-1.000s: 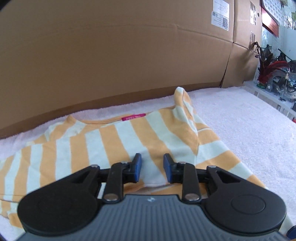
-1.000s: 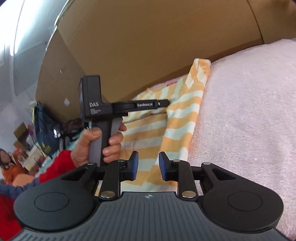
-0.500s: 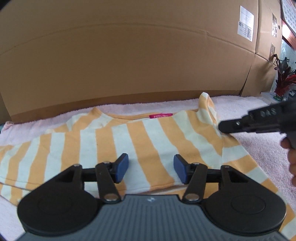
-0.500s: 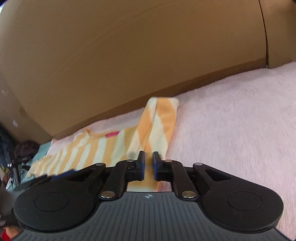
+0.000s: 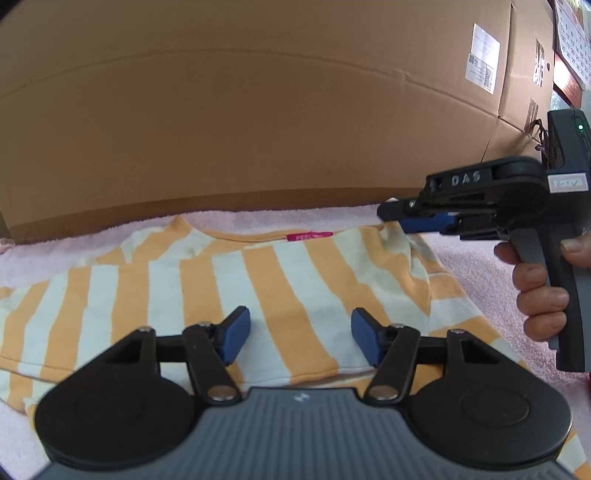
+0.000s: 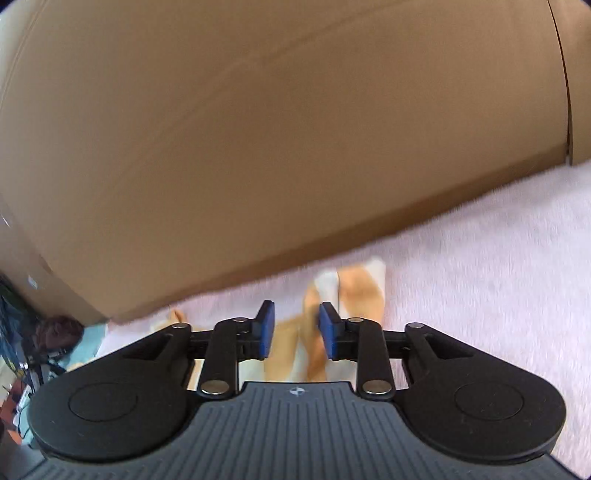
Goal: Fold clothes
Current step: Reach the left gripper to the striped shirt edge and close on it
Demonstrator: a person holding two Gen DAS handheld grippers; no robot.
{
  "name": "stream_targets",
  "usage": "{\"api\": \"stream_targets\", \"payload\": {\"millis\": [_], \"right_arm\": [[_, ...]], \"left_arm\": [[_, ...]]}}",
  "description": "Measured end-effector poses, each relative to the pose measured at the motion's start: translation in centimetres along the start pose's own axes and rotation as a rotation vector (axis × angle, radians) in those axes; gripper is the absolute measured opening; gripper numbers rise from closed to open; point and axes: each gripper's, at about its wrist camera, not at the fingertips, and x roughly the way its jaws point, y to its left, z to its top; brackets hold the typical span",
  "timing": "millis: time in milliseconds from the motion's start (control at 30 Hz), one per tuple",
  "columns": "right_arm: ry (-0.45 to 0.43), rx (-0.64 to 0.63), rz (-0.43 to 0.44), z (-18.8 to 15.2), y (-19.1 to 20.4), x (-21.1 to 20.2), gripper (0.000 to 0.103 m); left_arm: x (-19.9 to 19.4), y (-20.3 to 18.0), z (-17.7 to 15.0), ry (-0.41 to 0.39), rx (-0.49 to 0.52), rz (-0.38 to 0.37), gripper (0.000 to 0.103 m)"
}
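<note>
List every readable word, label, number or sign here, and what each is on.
"DAS": white letters on the right gripper.
Pink neck tag of the striped shirt: too blurred.
White shipping label on the cardboard box: too small.
Wall calendar: numbers unreadable.

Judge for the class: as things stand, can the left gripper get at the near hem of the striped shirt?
Probably yes. The left gripper is open just above the striped shirt, whose hem lies flat on the pink towel, uncovered. The right gripper, its jaws opening, is at the far shoulder.
</note>
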Motion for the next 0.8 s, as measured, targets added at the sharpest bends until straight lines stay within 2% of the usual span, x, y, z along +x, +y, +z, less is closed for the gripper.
{"api": "stream_targets", "payload": {"millis": [100, 200, 233, 267, 300, 333, 400, 500, 567, 667, 800], "right_arm": [[-0.060, -0.104, -0.023, -0.9, 0.3, 0.1, 0.027], [-0.097, -0.063, 0.014, -0.8, -0.4, -0.6, 0.034], [-0.111, -0.051, 0.022, -0.8, -0.6, -0.9, 0.034], [-0.123, -0.041, 0.027, -0.7, -0.9, -1.2, 0.040], [-0.127, -0.034, 0.024, -0.7, -1.1, -1.3, 0.051], [-0.124, -0.028, 0.017, -0.7, -1.2, -1.3, 0.055], [-0.119, -0.014, 0.005, -0.6, -1.6, -1.2, 0.056], [-0.114, 0.023, 0.021, -0.5, -2.2, -1.3, 0.056], [-0.117, 0.046, 0.030, -0.5, -2.4, -1.3, 0.056], [-0.113, 0.062, 0.033, -0.5, -2.7, -1.2, 0.056], [-0.109, 0.040, 0.029, -0.5, -2.5, -1.2, 0.056]], "left_arm": [[-0.9, 0.6, 0.4, -0.022, -0.032, 0.022, 0.061], [-3.3, 3.0, 1.3, -0.044, -0.117, 0.090, 0.061], [-4.5, 4.4, 1.3, -0.057, -0.146, 0.136, 0.064], [-5.6, 5.9, 1.3, -0.069, -0.176, 0.182, 0.064], [-6.6, 7.7, 1.3, -0.078, -0.198, 0.233, 0.064], [-7.6, 9.6, 1.4, -0.087, -0.220, 0.284, 0.064], [-8.5, 13.4, 1.7, -0.069, -0.234, 0.410, 0.061], [-8.7, 19.2, 2.2, -0.017, -0.250, 0.510, 0.060], [-8.0, 22.9, 2.1, 0.043, -0.300, 0.507, 0.061], [-6.6, 26.3, 1.4, 0.116, -0.390, 0.484, 0.061], [-5.7, 26.3, 0.6, 0.126, -0.427, 0.407, 0.055]]}}
